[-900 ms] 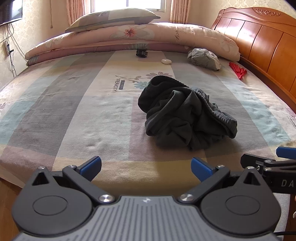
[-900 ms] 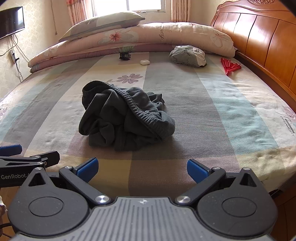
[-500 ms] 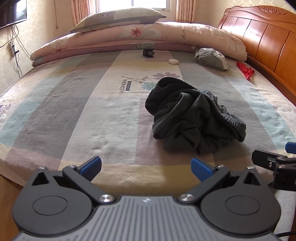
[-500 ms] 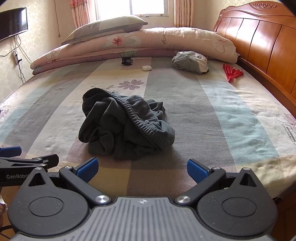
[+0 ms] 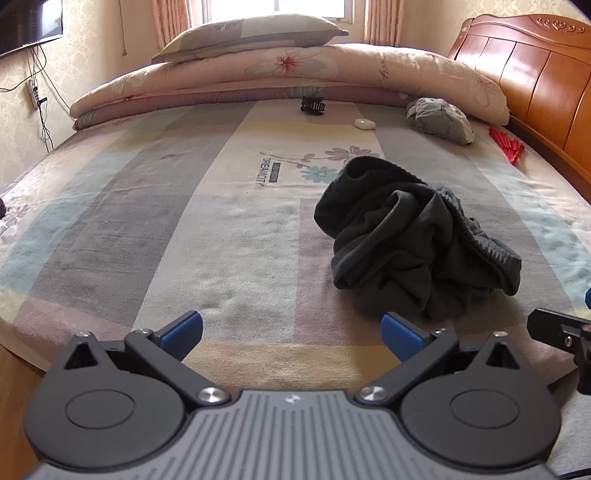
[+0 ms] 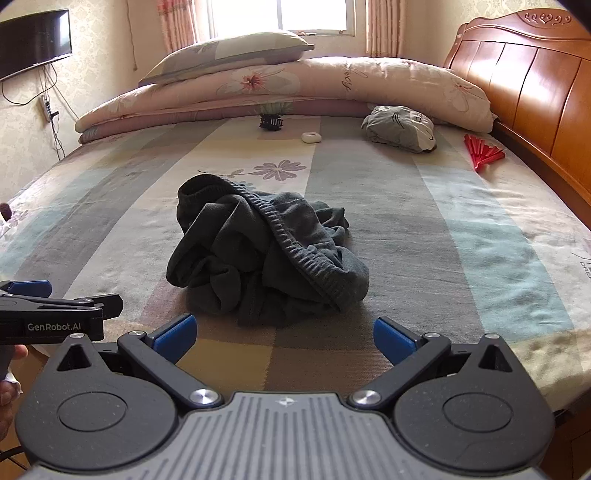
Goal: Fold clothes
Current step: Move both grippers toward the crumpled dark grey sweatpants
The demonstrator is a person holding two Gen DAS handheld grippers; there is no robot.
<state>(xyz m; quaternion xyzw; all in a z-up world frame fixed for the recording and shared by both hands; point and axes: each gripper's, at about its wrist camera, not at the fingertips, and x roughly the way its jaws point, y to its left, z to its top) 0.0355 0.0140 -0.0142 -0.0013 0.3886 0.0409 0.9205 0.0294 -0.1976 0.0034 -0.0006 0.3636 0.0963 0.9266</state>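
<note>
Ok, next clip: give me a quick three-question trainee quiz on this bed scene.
1. True or false: the left gripper already grips the dark garment.
2. The red fan lies nearest to: A) the wooden headboard, B) the pillow, C) the dark garment.
3. Fill in: the right gripper has its blue fingers ____.

Key: 1 false, both grippers are short of it; 2 A; 3 open.

A bright window [image 6: 279, 16], wooden headboard [image 6: 524, 70], and probably patterned wallpaper [image 6: 99, 55] frame the room.
</note>
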